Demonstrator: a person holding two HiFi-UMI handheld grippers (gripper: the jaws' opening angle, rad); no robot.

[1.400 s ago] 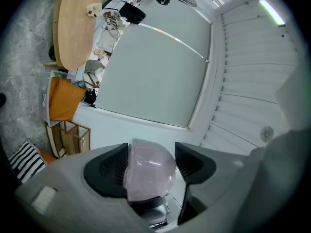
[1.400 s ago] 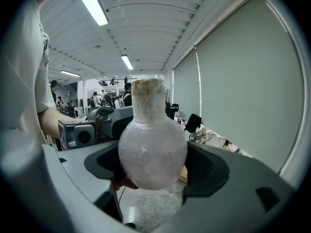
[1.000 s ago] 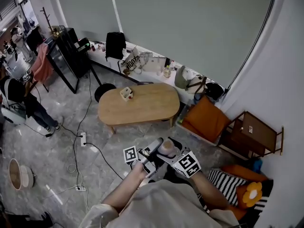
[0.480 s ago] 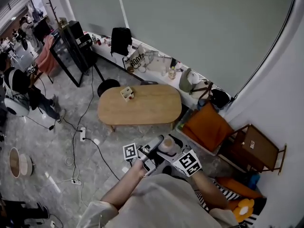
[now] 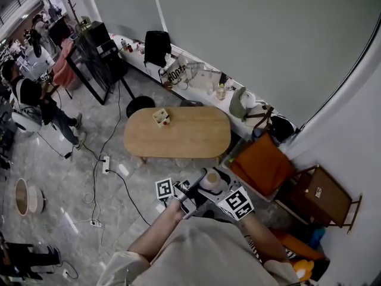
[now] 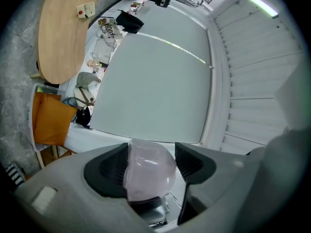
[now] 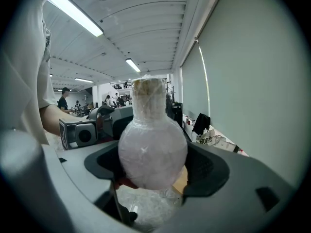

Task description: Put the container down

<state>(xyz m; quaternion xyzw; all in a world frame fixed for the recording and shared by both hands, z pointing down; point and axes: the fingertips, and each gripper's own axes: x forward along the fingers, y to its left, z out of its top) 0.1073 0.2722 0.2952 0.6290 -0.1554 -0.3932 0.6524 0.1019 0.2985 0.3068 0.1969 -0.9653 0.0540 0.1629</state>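
Observation:
The container (image 5: 209, 180) is a round-bellied flask with a short neck, wrapped in clear film. I hold it in the air in front of my body, well short of the oval wooden table (image 5: 178, 133). In the right gripper view its bulb (image 7: 151, 152) fills the gap between both pads of my right gripper (image 7: 153, 166), which is shut on it. My left gripper (image 5: 197, 187) meets it from the left. In the left gripper view the pinkish bulb (image 6: 148, 171) sits between the jaws of that gripper (image 6: 151, 161), shut on it. My right gripper (image 5: 215, 190) is just right of the flask.
A small box (image 5: 161, 117) sits on the table's far left end. An orange cushion (image 5: 262, 164) and a wooden chair (image 5: 321, 195) stand to the right. Cables and a power strip (image 5: 106, 164) lie on the marble floor at left. People (image 5: 33, 94) stand at far left.
The head view has swung slightly, so the room shifts in frame. Both grippers stay together on the container at the same spot before my body.

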